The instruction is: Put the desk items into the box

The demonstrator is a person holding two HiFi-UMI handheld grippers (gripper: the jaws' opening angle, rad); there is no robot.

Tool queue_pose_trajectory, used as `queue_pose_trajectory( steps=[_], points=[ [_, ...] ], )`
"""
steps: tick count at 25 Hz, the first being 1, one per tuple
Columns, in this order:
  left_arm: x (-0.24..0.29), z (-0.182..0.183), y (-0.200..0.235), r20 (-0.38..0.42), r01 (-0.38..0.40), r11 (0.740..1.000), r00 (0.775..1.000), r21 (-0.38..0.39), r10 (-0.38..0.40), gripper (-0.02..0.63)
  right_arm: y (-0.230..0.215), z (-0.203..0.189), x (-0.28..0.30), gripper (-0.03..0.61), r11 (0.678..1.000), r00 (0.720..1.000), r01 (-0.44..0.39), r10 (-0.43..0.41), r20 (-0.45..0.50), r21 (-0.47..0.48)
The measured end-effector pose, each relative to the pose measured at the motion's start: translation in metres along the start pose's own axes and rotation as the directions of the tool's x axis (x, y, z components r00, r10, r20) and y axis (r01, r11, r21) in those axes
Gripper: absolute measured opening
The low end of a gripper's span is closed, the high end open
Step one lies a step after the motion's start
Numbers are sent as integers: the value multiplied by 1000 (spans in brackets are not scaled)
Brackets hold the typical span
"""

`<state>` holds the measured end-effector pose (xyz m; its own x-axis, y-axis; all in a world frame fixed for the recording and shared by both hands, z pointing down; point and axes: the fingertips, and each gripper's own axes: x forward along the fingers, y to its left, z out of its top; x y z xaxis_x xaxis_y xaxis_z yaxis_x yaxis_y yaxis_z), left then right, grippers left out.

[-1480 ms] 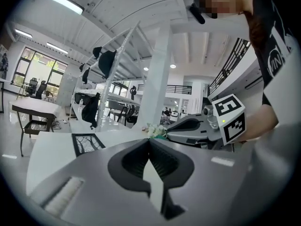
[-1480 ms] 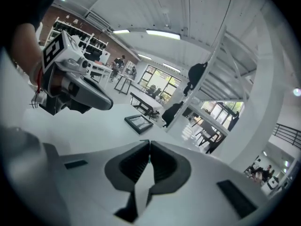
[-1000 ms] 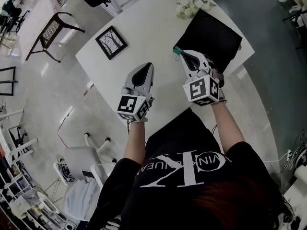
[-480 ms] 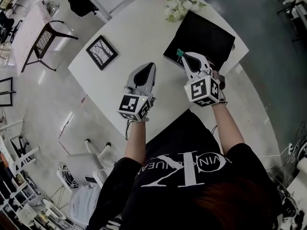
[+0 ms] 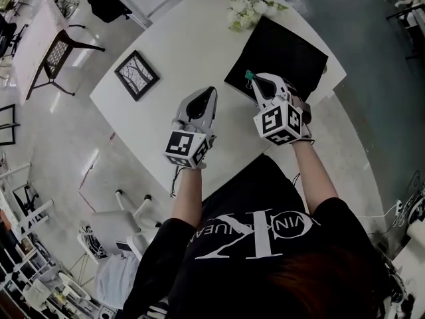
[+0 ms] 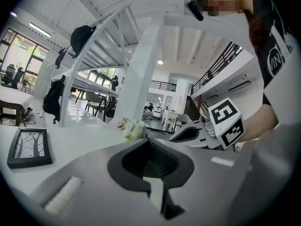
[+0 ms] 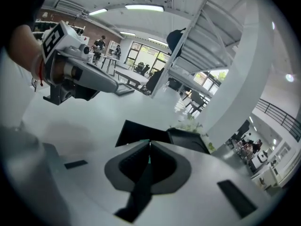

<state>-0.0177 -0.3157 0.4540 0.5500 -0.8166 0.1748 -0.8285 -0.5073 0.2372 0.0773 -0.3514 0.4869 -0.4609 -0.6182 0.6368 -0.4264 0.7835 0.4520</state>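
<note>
A small green item (image 5: 248,76) is pinched at the tips of my right gripper (image 5: 252,79), which is shut on it above the near left edge of the flat black box (image 5: 285,48). From the right gripper view, a thin green sliver (image 7: 149,159) shows between the closed jaws, with the black box (image 7: 139,133) just ahead. My left gripper (image 5: 210,92) hovers over the white table (image 5: 192,38), shut with nothing in it. A black-framed picture (image 5: 136,75) lies on the table to the left, also seen in the left gripper view as the picture (image 6: 28,147).
White flowers (image 5: 249,8) sit at the table's far edge beside the box, and appear as flowers (image 6: 133,128) and flowers (image 7: 188,124) in the gripper views. A dark side table (image 5: 56,55) and chairs stand on the floor to the left.
My right gripper has carried the green item a little forward, from beside the box's left corner to above its near edge. The left gripper has stayed nearly still.
</note>
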Motion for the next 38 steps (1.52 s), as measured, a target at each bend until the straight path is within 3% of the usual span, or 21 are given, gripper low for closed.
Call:
queue_pose_trajectory(
  steps=[20, 38],
  points=[
    [6, -9, 14, -18, -44, 999, 999, -22, 44, 11, 3, -11, 34, 20, 998, 997, -48, 45, -65, -38],
    [-12, -4, 4, -13, -39, 999, 999, 0, 39, 11, 8, 3, 15, 21, 994, 998, -61, 61, 3, 94]
  ],
)
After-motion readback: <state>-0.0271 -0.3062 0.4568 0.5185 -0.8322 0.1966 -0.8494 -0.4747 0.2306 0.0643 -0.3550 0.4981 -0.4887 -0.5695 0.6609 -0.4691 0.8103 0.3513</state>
